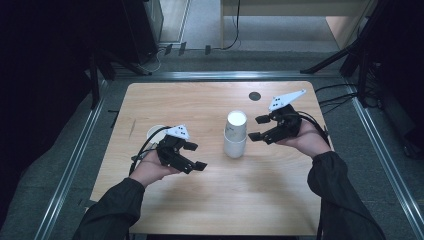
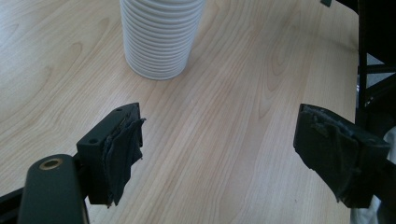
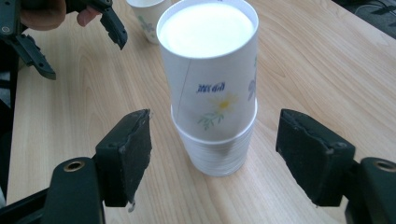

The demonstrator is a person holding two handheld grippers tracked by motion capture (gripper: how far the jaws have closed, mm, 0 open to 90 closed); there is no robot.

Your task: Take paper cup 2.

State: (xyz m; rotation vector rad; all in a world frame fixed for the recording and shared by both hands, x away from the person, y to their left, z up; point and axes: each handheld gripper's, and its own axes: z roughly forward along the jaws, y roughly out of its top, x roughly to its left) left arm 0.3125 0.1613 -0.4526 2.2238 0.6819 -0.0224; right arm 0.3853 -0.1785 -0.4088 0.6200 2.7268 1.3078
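One upside-down stack of white paper cups (image 1: 235,135) stands near the middle of the light wooden table (image 1: 165,100), bottoms up, the top cup printed with a small daisy and blue lettering. The top cup sits seated on the ribbed pile of rims below it, upright, not tilted, as the right gripper view shows.

Right gripper (image 1: 261,128): jaws spread wide, nothing between the pads. It hangs just beside the stack on the person's right, jaws pointed at it, not touching. In the right gripper view the stack stands between and beyond the two jaws, clear of both. Reads as a release: top cup looks placed.

Left gripper (image 1: 192,156): jaws also well apart, empty, over bare tabletop. It is near the stack on the person's left, apart from it; the left gripper view shows only the ribbed lower rims ahead of the jaws.

One more single white paper cup (image 1: 154,132), standing mouth up, sits just behind the left gripper, partly hidden by it in the high view; the right gripper view shows it (image 3: 148,16) beyond the stack with a similar print.

Judgement: stacking is mostly done, most cups already nested. Left to do, likely: pick the lone cup, flip it, and seat it on top. Can't tell whether any other cups remain outside the frames.
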